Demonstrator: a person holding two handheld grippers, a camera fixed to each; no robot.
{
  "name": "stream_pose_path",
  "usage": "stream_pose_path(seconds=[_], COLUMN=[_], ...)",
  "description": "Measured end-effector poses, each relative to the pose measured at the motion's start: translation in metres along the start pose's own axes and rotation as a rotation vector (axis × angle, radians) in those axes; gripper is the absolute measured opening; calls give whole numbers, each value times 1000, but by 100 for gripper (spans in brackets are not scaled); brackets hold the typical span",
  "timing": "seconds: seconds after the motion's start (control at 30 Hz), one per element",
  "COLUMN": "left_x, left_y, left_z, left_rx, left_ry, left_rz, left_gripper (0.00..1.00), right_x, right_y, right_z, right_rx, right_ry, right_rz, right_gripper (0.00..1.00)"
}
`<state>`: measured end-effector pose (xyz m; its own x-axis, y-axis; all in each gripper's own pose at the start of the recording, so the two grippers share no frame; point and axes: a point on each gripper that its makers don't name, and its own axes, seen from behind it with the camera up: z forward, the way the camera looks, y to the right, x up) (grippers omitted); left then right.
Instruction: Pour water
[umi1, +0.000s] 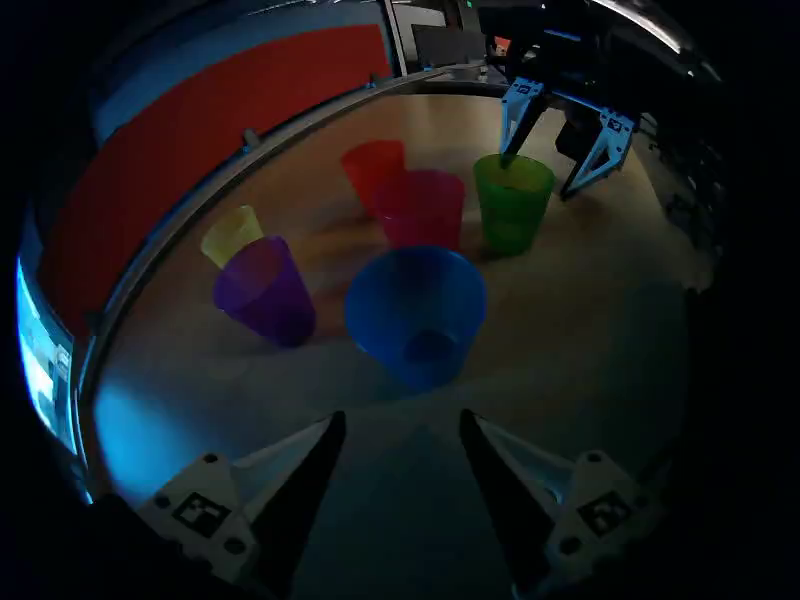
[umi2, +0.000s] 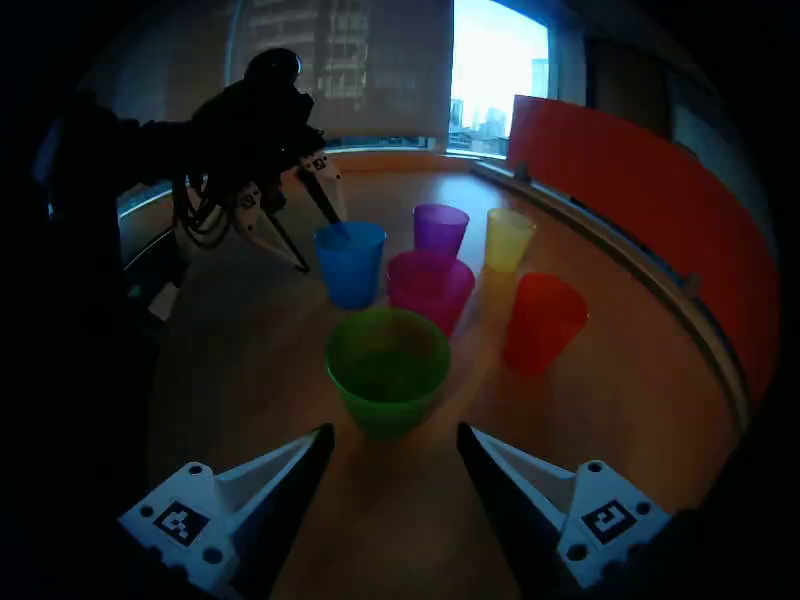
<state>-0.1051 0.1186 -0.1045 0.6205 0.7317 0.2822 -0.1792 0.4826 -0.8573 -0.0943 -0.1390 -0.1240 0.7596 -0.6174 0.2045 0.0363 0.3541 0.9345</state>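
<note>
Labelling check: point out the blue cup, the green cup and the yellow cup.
blue cup (umi1: 415, 305), left gripper view, inner wall.
green cup (umi2: 387, 368), right gripper view, inner wall.
yellow cup (umi2: 507, 245), right gripper view, outer wall.

The translucent purple plastic cup (umi1: 265, 290) hides the base of the yellow plastic cup (umi1: 232, 232); in this dimness, the green plastic cup (umi2: 388, 372) may hold water.

We are seeing six translucent plastic cups standing upright, clustered on the wooden table (umi1: 600, 330): the magenta cup (umi1: 425, 208) in the middle, the blue cup (umi1: 415, 315), green cup (umi1: 513, 203) and red cup (umi1: 372, 170) around it, the purple cup (umi1: 265, 290) just beside the yellow cup (umi1: 232, 233).
</note>
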Motion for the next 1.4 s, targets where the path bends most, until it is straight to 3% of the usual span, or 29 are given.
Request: stream_pose_path(seconds=[0.3,0.67,1.0,1.4], left_x=[-8,-12,-20,-26], left_y=[-3,-7,-26,-61], left_z=[-17,-27,-41,-71], left_rx=[33,70,162,342], left_ry=[-2,7,32,112], left_rz=[-19,-54,-146,-325], left_gripper=[84,84,83,84], right_x=[-13,-11,-16,-21], right_y=[2,3,18,31], right_z=[-19,-29,-36,-50], right_rx=[-35,-71,-174,-315], right_ry=[-13,-1,0,21], right_rz=[12,42,147,326], right_gripper=[95,95,95,95])
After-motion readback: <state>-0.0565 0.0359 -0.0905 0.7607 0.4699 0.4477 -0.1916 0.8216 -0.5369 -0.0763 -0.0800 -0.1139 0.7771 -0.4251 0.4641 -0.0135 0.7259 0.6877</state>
